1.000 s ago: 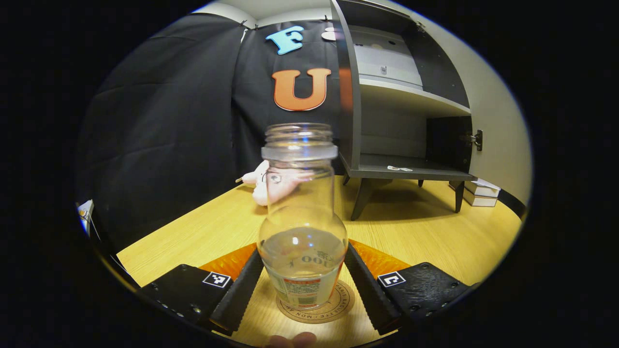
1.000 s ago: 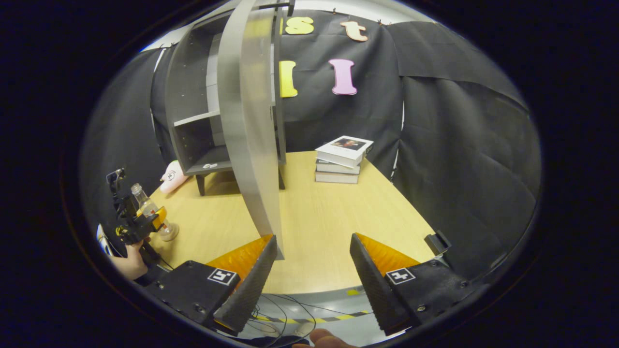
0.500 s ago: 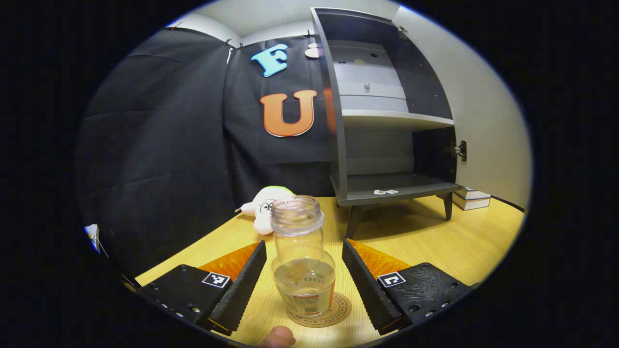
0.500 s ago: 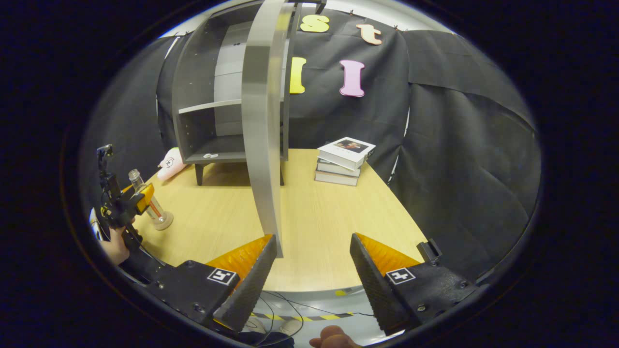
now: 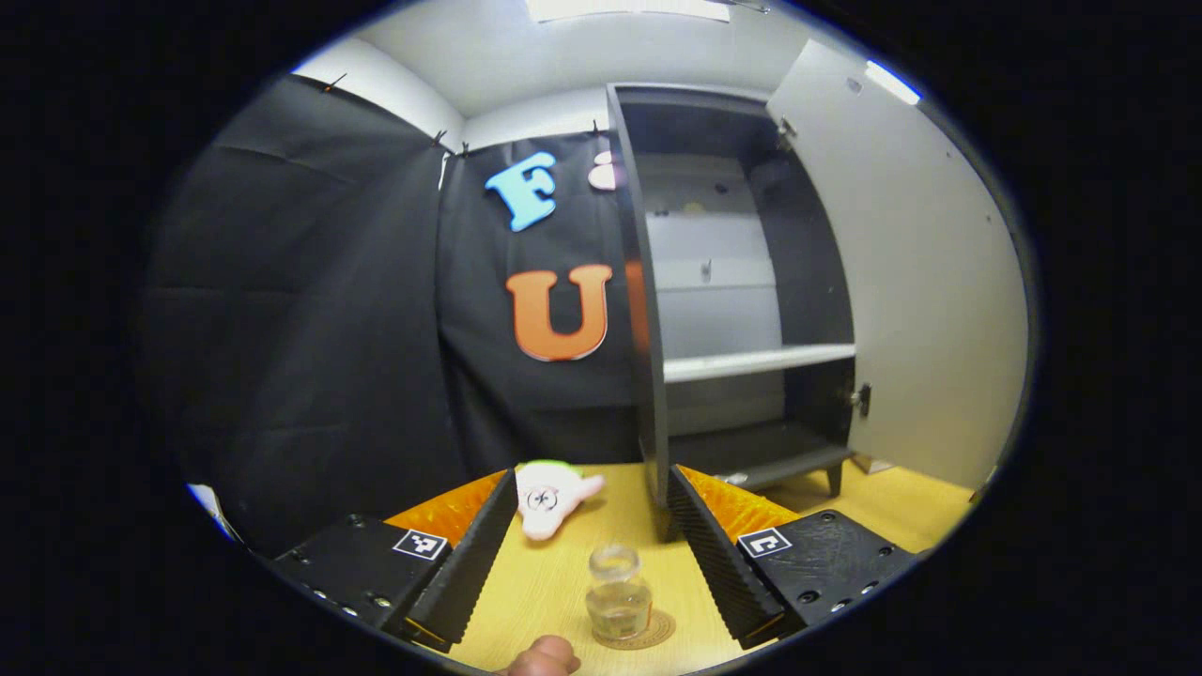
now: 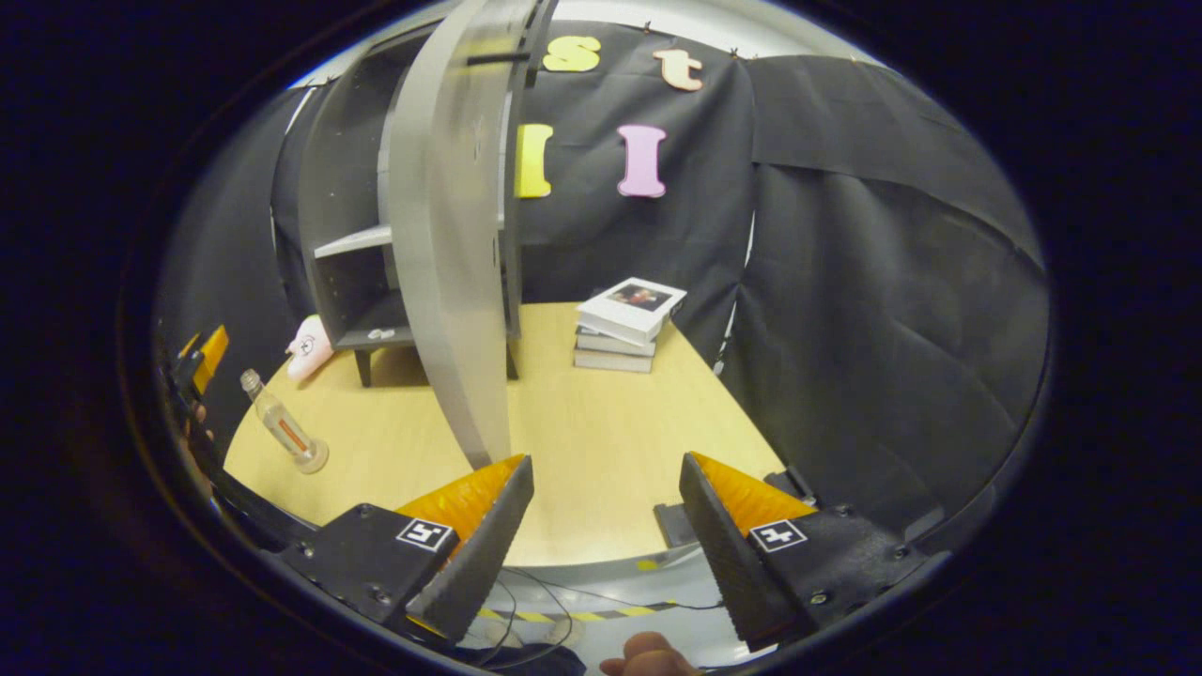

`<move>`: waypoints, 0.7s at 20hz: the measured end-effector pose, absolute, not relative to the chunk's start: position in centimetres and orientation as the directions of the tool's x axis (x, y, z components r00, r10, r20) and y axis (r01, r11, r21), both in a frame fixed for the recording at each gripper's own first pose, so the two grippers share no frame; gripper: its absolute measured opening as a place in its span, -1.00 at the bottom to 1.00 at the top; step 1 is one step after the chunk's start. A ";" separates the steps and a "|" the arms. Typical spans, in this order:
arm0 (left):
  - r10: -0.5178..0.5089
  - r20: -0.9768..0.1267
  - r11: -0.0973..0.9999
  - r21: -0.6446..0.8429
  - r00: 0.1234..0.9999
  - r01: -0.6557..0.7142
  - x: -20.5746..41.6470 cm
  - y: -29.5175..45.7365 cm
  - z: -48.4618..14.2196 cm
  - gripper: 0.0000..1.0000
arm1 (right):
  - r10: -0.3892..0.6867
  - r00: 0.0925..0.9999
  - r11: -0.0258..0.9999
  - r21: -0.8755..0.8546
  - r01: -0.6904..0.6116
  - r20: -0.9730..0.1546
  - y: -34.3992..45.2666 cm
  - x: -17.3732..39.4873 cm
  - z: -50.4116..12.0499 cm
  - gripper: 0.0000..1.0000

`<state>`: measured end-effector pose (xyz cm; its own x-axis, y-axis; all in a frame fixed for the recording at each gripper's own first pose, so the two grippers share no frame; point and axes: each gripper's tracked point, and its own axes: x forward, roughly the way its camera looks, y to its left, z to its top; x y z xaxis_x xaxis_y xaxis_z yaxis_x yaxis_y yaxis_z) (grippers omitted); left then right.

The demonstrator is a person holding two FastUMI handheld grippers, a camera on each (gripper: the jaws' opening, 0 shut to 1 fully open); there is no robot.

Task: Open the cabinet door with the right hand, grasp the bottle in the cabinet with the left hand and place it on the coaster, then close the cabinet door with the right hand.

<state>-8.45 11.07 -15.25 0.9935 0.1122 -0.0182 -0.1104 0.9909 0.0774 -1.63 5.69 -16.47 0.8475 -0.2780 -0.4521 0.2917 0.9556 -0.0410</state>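
Observation:
A clear glass bottle (image 5: 618, 596) without a cap stands upright on a round coaster (image 5: 648, 631) on the wooden table. My left gripper (image 5: 592, 549) is open, raised above and behind the bottle, touching nothing. The grey cabinet (image 5: 742, 319) stands behind with its door (image 5: 925, 282) swung open to the right. In the right gripper view the bottle (image 6: 280, 432) stands at the left of the table, and the open door (image 6: 451, 253) hangs edge-on just ahead of my right gripper (image 6: 606, 526), which is open and holds nothing.
A pink plush toy (image 5: 552, 493) lies left of the cabinet's legs. A stack of books (image 6: 624, 324) sits on the table (image 6: 601, 441) right of the cabinet. Cables and striped tape lie on the floor below the table's front edge.
My left gripper has let go of the bottle and pulled back and upward, leaving it standing on the coaster. My right gripper shifted slightly, staying near the door's edge.

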 end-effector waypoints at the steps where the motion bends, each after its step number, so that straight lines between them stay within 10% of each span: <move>1: 0.074 0.016 0.994 0.077 0.997 -0.075 -8.1 9.9 -12.4 0.92 | -0.287 0.859 0.953 -0.039 0.299 -0.424 5.4 -1.6 -14.9 1.00; 8: -0.074 0.111 0.996 -0.049 0.991 0.080 -7.0 -0.3 0.6 0.91 | -0.320 0.929 0.944 0.013 0.329 -0.188 1.7 0.5 -4.3 1.00; 14: -0.079 0.051 0.995 -0.063 0.996 0.082 -5.5 -7.4 1.1 0.91 | -0.035 0.993 0.995 0.092 0.045 -0.112 4.0 6.2 1.2 0.93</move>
<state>-5.50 -7.41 1.11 0.9956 -0.0787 0.0506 0.0818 0.9947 -0.0627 6.18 4.00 1.18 0.9931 -0.0349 -0.1115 0.0452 0.9948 0.0915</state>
